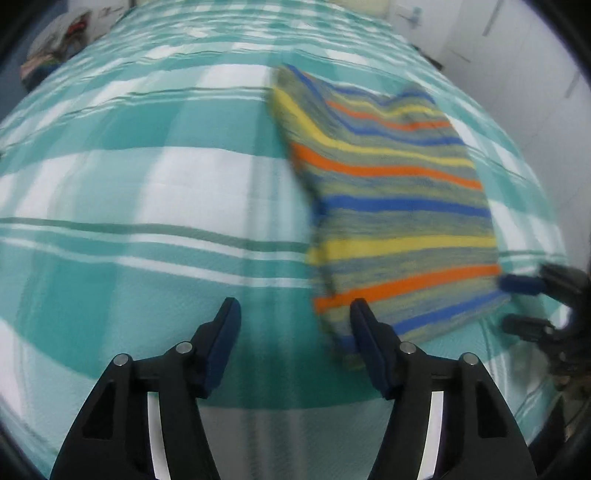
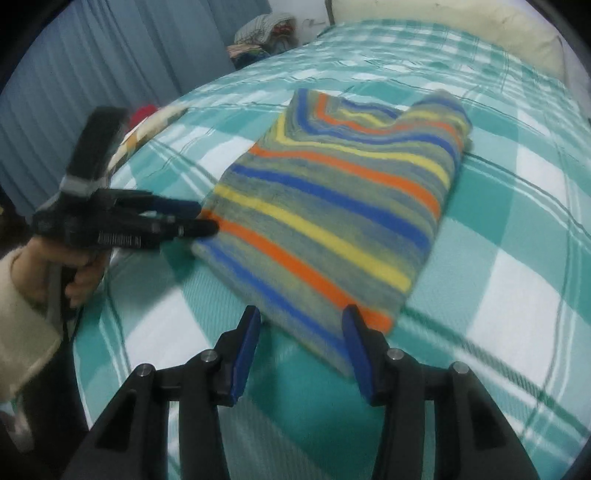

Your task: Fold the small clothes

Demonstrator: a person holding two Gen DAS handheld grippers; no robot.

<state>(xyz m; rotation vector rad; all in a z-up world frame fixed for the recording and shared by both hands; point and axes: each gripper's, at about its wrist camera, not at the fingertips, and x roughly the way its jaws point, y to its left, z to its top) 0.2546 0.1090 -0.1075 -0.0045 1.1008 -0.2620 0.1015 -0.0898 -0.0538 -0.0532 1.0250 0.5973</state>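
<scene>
Both the left gripper [image 1: 295, 314] and right gripper [image 2: 301, 321] hover spread and empty by the folded striped sweater [image 2: 332, 206] on the checked bed [image 1: 147, 184].

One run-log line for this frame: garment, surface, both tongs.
garment: striped sweater folded flat | surface: teal plaid bedspread | left tongs: open, empty, at near corner | right tongs: open, empty, at near edge

You face a bed [image 2: 517, 229] covered in teal-and-white plaid, a cream pillow [image 2: 443, 29] at its head, blue-grey curtains [image 2: 110, 62] on one side, white walls [image 1: 517, 74] on the other.
</scene>
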